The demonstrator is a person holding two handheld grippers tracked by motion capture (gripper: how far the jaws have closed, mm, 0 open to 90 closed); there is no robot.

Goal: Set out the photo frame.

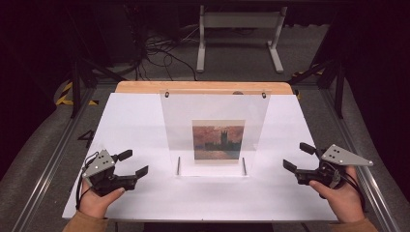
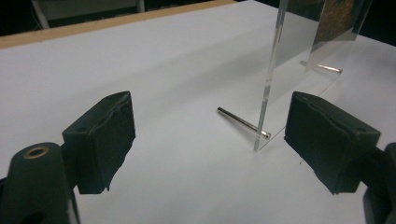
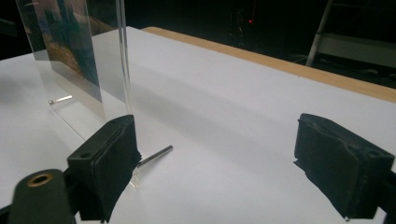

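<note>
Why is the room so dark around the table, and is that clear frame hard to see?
High view: the white table is brightly lit, the floor beyond nearly black, and the frame shows as a faint grey pane. Left gripper view: its edge catches light. Right gripper view: the near jaws are soft, and the picture looks dim.

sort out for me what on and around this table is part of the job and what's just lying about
Part of the job:
- clear acrylic picture frame, standing upright
- painting print inside it
- two metal foot pins
- left gripper, open
- right gripper, open

Just lying about:
- white stand on the floor behind
- cables on the floor
</note>
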